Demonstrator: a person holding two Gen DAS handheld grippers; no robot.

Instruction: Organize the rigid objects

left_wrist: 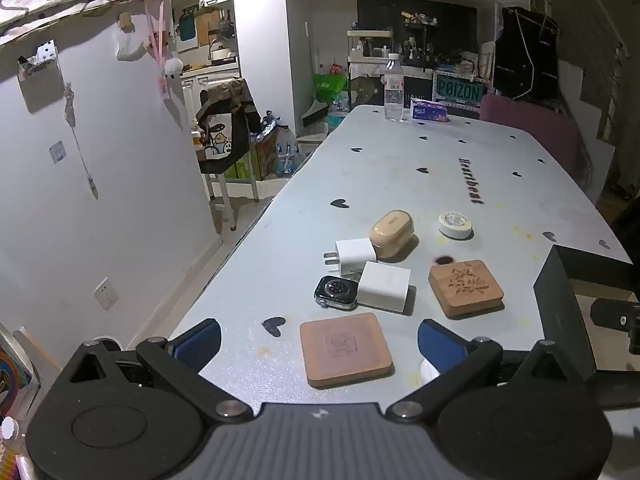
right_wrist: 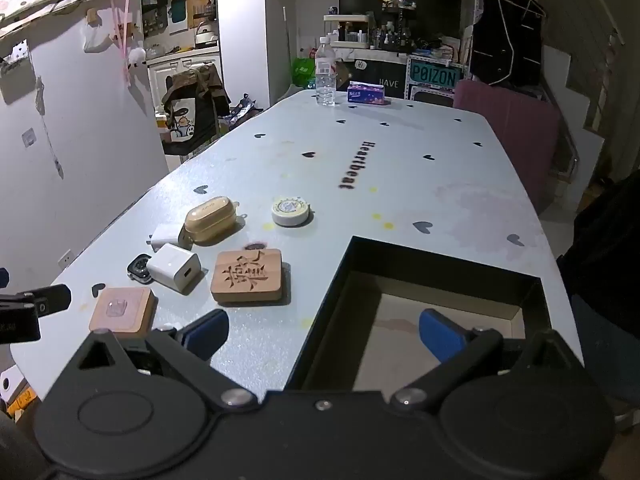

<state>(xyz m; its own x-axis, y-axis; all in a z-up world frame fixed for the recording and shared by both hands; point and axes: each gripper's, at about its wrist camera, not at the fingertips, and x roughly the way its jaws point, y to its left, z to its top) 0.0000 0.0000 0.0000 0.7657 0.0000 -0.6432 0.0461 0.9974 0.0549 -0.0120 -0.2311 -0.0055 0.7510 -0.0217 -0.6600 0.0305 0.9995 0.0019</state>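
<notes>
Left wrist view cuts off the black box (left_wrist: 560,304) at right.

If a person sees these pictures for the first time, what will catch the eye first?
Probably the cluster of small things near the table's left edge: two wooden blocks, one plain and one carved, two white chargers, a smartwatch and a tan earbud case. To their right stands an open black box, which looks empty.

7 small rigid objects (right_wrist: 248,277) clustered left of open black box (right_wrist: 424,264)
</notes>
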